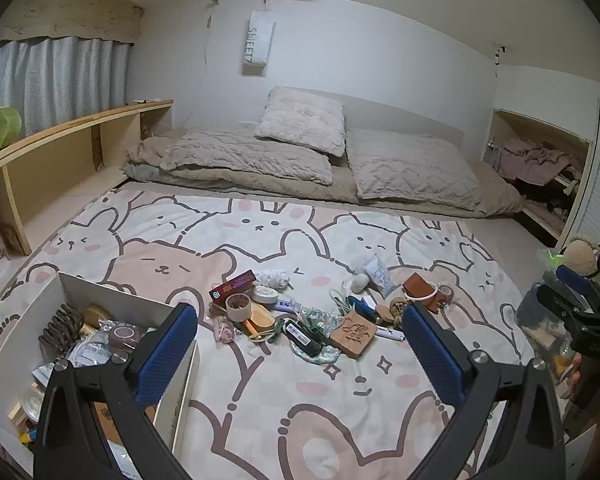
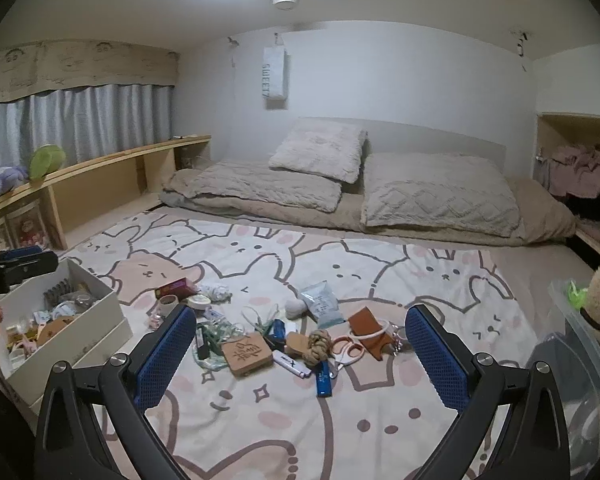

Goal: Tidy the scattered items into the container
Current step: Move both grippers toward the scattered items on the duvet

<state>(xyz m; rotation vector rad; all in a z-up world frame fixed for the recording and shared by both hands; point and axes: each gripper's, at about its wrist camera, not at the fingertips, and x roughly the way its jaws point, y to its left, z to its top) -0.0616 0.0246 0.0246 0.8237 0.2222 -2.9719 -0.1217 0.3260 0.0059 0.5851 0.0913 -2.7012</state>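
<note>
Both hand-held grippers, left [image 1: 300,344] and right [image 2: 300,346], gape wide, empty. Clutter mid-bed; box [image 2: 76,332] at left edge, part filled. Wooden block [image 2: 247,353]: stiff, light; pinch across flat sides. Pouch [image 2: 322,303] soft, likely slippery.

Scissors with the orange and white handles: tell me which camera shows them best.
The right wrist view. There the scissors lie in plain sight on the blanket, between the rope knot and the brown leather pouch, handles facing the camera. In the left wrist view I cannot pick them out; the left tool's finger covers that area.
</note>
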